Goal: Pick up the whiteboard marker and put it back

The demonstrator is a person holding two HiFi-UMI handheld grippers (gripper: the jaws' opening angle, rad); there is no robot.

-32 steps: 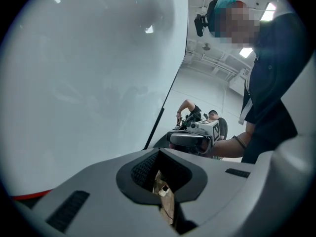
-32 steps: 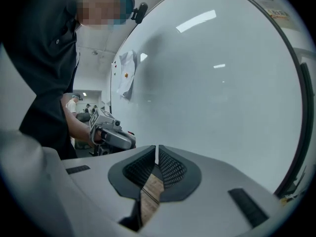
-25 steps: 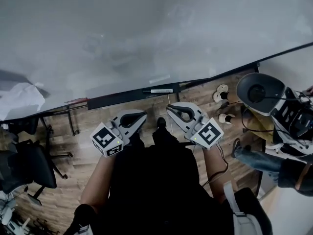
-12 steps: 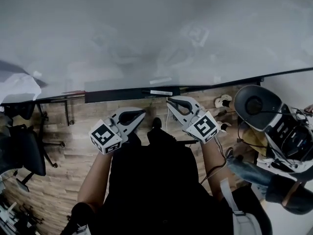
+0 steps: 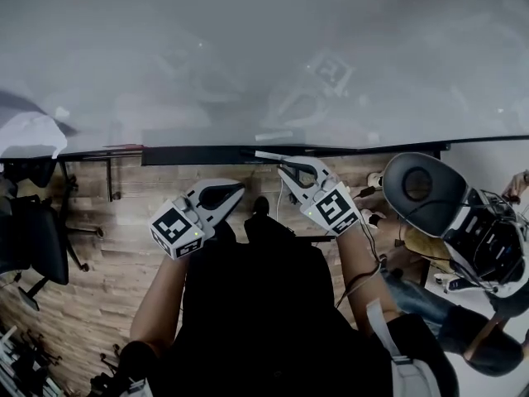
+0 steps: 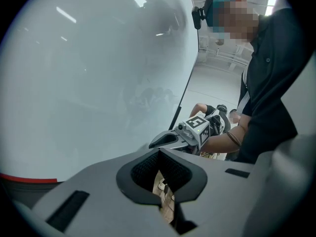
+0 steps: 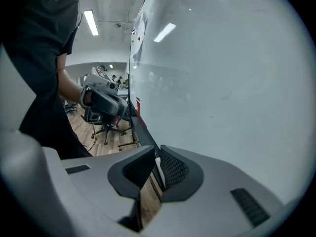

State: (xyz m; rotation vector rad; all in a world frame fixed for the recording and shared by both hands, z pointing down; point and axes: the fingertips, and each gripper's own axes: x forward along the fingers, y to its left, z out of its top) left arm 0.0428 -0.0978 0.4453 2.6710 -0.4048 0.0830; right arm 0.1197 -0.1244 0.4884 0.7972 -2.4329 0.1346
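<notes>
One whiteboard marker, left hand-held gripper plus right hand-held gripper.

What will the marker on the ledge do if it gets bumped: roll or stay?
The whiteboard marker looks thin and round, lying along the ledge, so a nudge would probably roll or slide it. It looks stiff and likely light. Its smooth barrel might slip in the right gripper's jaws.
</notes>
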